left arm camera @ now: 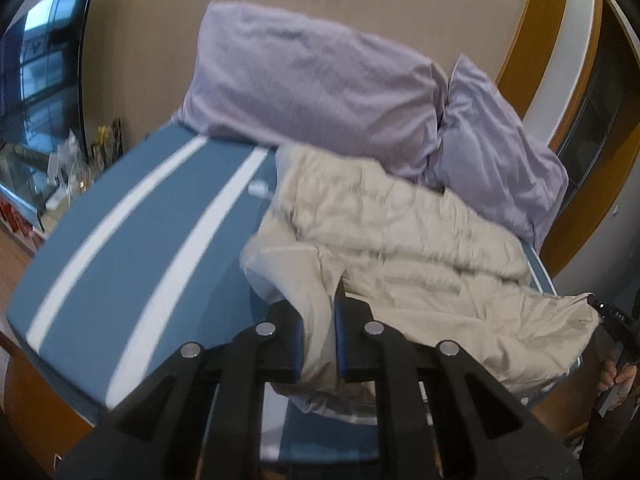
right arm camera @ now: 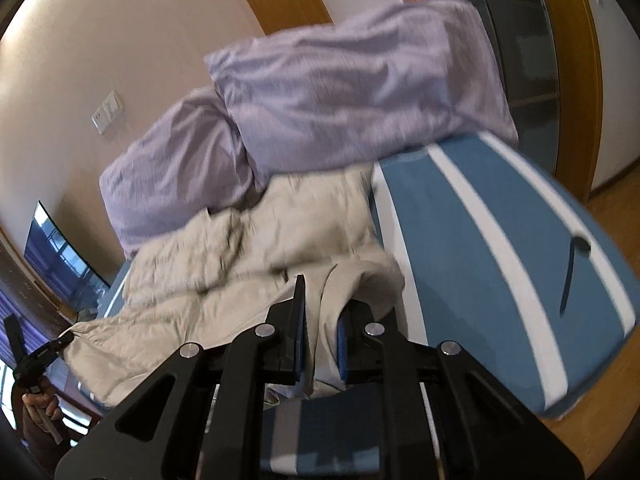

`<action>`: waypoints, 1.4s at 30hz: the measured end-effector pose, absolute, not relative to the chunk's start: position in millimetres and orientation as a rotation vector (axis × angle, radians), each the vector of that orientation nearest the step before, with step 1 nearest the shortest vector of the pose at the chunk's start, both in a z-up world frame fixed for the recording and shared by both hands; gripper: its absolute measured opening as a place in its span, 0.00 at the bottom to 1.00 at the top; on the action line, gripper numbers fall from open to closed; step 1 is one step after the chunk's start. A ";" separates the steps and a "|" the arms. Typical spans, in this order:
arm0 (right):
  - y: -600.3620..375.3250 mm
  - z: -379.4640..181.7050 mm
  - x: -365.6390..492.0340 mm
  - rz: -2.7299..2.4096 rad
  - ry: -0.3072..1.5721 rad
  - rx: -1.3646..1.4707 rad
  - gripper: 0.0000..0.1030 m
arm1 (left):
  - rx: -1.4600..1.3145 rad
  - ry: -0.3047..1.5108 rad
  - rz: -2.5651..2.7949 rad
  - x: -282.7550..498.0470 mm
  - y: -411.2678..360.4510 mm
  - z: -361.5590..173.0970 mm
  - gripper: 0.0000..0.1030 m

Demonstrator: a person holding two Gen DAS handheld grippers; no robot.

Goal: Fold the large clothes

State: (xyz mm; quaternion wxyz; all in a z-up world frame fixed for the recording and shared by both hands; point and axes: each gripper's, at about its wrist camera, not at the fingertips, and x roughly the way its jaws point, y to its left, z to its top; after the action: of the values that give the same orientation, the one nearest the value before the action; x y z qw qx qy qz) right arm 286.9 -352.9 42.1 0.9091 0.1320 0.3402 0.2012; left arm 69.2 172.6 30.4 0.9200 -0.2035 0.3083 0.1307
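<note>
A beige quilted jacket [left arm camera: 400,240] lies crumpled on a blue bed with white stripes [left arm camera: 132,240]. My left gripper [left arm camera: 320,320] is shut on one near edge of the jacket, cloth bunched between its blue pads. My right gripper [right arm camera: 322,320] is shut on the other near edge of the jacket [right arm camera: 240,260]. Each gripper shows in the other's view: the right one at the far right [left arm camera: 612,320], the left one at the far left [right arm camera: 40,356], both holding a stretched corner of the cloth.
Two lilac pillows [left arm camera: 312,92] [left arm camera: 500,148] lean against the beige wall behind the jacket. A window and cluttered shelf [left arm camera: 48,152] stand at the left. Wooden door frames [right arm camera: 576,80] and wooden floor lie to the right of the bed [right arm camera: 480,248].
</note>
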 end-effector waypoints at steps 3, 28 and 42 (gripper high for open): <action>-343.3 57.9 300.9 0.400 0.666 0.254 0.12 | -0.417 0.608 0.280 83.5 178.4 45.3 0.12; -253.5 44.9 515.8 0.242 0.655 0.234 0.12 | -0.395 0.613 0.450 313.8 246.1 56.9 0.12; -230.1 -28.5 589.3 0.152 0.794 0.252 0.16 | -0.397 0.692 0.527 388.2 268.6 -15.3 0.17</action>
State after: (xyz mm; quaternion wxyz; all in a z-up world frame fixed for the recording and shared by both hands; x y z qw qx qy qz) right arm 589.3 -230.1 -28.5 0.9117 0.1221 0.3852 0.0739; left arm 388.2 268.6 -15.3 0.8880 -0.1912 0.3328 0.2534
